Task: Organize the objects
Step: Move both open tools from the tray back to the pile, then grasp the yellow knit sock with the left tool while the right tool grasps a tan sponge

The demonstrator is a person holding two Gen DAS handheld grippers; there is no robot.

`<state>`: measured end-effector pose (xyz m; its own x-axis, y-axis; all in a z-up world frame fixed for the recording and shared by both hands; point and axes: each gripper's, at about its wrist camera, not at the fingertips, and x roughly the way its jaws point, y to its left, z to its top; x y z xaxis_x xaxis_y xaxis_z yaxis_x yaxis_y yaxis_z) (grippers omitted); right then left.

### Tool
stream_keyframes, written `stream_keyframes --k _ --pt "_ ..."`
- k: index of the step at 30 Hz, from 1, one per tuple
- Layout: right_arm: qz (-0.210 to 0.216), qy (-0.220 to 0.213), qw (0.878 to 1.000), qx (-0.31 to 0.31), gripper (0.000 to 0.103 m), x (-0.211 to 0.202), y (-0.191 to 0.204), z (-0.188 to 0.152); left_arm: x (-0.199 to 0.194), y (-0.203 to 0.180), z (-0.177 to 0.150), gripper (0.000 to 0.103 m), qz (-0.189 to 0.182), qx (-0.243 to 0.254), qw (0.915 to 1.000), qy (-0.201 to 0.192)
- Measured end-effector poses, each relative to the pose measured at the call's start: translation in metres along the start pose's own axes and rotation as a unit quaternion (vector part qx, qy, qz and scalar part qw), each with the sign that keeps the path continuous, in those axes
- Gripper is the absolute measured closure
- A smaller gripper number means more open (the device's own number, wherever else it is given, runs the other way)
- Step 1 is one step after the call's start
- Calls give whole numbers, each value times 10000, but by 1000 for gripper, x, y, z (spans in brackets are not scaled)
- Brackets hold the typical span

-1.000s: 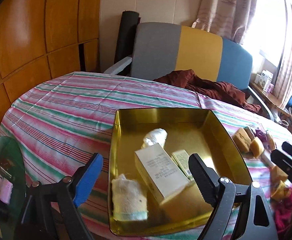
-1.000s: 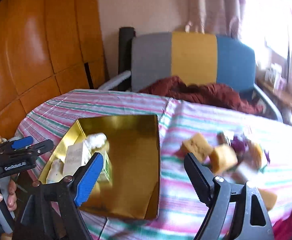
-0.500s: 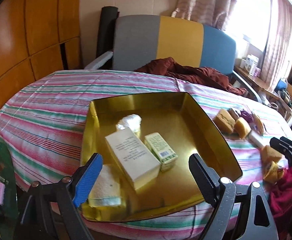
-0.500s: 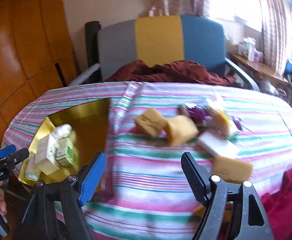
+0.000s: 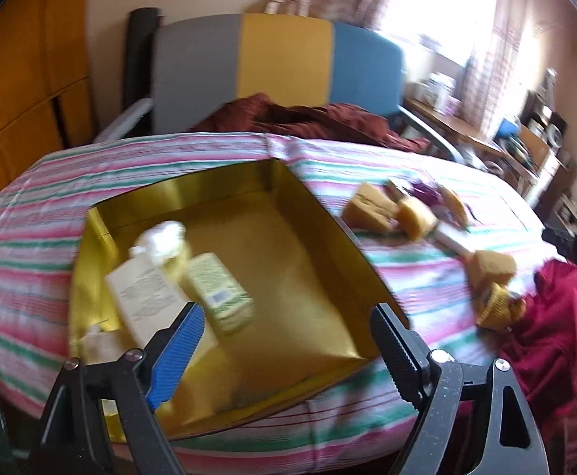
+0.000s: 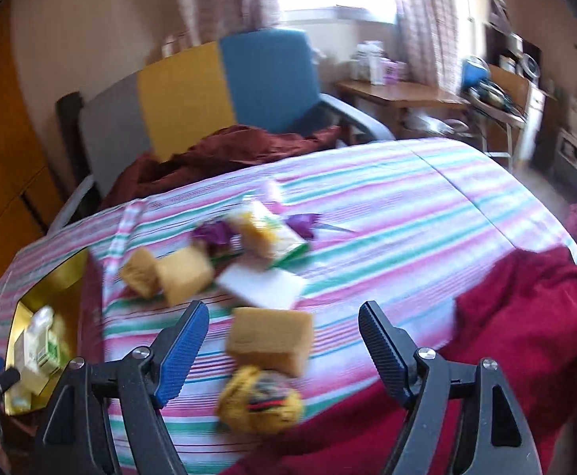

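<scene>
The left gripper point(image 5: 284, 340) hangs over the gold tray point(image 5: 328, 233), jaws apart and just easing inward, gripping nothing. The right gripper point(image 6: 284, 336) hangs released over a sponge point(image 6: 268, 338) on the striped cloth point(image 6: 407, 213); boxes point(image 5: 221, 289) lie in the tray.

The left gripper point(image 5: 284, 340) hangs with jaws apart over the gold tray point(image 5: 320, 213) at the striped table's point(image 5: 31, 213) near edge (two boxes point(image 5: 142, 293) inside); its jaws have just been closing, nothing between them.
</scene>
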<state>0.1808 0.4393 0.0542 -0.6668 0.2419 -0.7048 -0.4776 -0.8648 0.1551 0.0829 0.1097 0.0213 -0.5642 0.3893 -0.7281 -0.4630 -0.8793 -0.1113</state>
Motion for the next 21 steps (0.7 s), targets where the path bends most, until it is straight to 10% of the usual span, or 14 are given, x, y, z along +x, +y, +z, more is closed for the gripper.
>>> stream_keyframes --k 11,21 --pt "6 70 9985 548 23 13 -37 -5 38 -106 17 17 -1208 1270 9836 420" --pt "406 87 9951 902 23 18 -45 -6 85 -185 17 16 -2168 1427 9596 1084"
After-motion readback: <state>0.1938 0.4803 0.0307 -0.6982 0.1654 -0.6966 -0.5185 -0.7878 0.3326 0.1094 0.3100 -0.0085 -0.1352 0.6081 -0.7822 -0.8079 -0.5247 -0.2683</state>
